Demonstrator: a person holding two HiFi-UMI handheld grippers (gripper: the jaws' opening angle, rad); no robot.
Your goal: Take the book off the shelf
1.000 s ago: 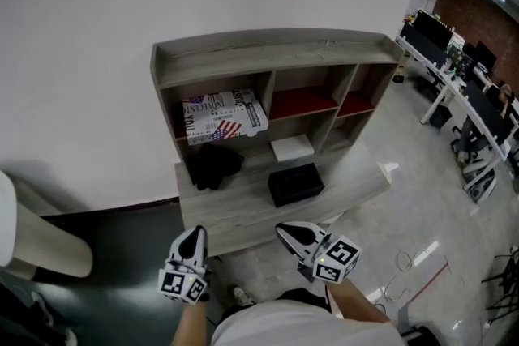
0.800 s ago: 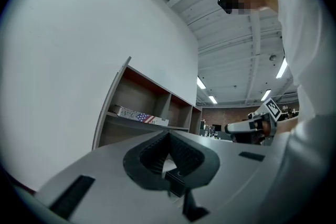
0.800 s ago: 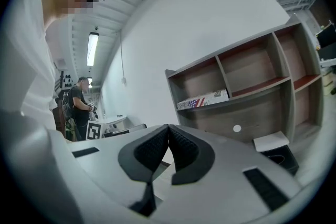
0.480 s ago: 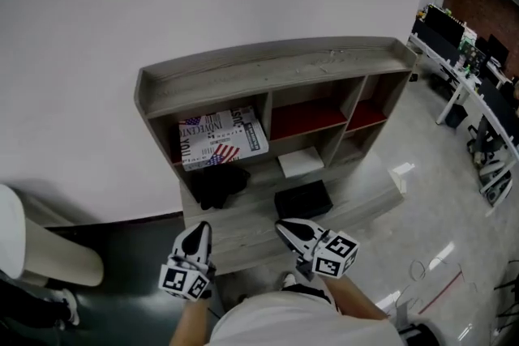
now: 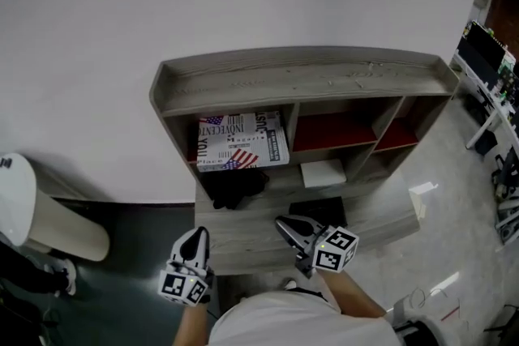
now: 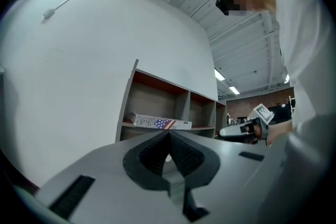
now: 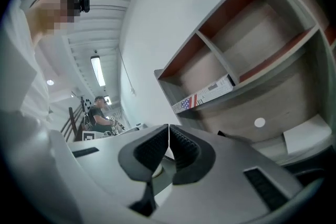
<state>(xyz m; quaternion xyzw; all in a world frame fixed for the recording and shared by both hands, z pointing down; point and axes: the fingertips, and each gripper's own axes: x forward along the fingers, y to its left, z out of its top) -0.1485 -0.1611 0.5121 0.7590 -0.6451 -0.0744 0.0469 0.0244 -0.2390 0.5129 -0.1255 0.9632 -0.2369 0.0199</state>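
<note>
The book (image 5: 242,141), white with black print and a flag pattern, lies flat in the left compartment of the grey wooden shelf (image 5: 300,77). It also shows in the left gripper view (image 6: 160,122) and the right gripper view (image 7: 203,94). My left gripper (image 5: 193,243) hovers near the front left of the shelf's base board, jaws shut and empty. My right gripper (image 5: 293,228) hangs over the front of that board, shut too, holding nothing. Both are well short of the book.
A black cloth-like bundle (image 5: 235,184) lies under the book's compartment. A white block (image 5: 323,173) and a black box (image 5: 320,211) sit on the base board. A white bin (image 5: 32,215) stands at left; desks with monitors (image 5: 495,61) at right.
The shelf has shifted right and slightly lower in the head view as the head camera turned. Both grippers keep their places, shut.
</note>
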